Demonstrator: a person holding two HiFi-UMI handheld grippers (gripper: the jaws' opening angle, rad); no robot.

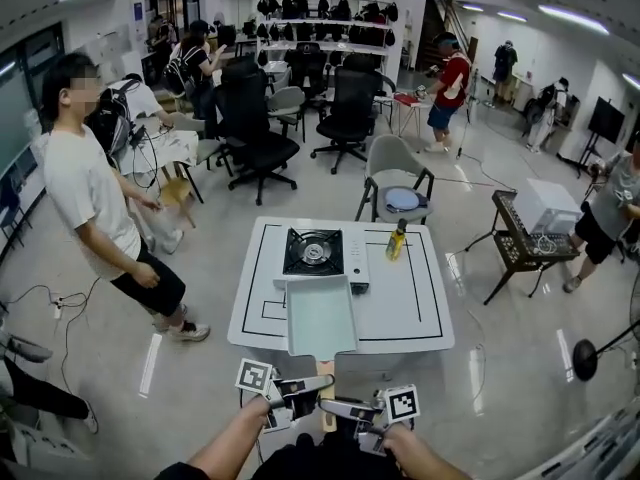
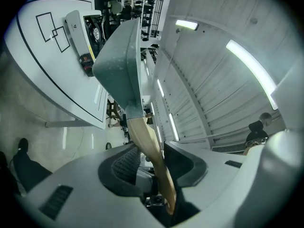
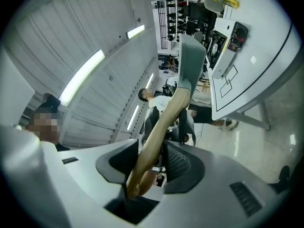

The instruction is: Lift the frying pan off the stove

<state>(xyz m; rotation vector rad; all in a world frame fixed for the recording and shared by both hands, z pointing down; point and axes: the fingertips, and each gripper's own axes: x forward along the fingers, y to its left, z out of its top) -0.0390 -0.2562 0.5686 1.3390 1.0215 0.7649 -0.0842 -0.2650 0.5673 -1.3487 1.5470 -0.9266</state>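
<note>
In the head view, the frying pan (image 1: 320, 316) lay just in front of the stove (image 1: 312, 252). Its near end stuck out past the edge of the white table (image 1: 420, 308). I could not tell if it rested there or hung in the air. Its wooden handle (image 1: 326, 367) pointed straight back, away from the stove. The left gripper (image 1: 312, 388) and right gripper (image 1: 340, 408) came at the handle from each side, with the left one a bit nearer the pan.

In the left gripper view, the jaws stood apart. The handle (image 2: 147, 141) ran up between them. It leaned on one jaw, with a gap at the other pad. The pan sat straight ahead.

The right gripper view showed the same thing: jaws apart, handle (image 3: 161, 122) between them, not squeezed.

The table top looked smooth and hard, with black lines on it. A person (image 1: 95, 188) stood off to the left, and chairs (image 1: 250, 118) filled the room behind.
</note>
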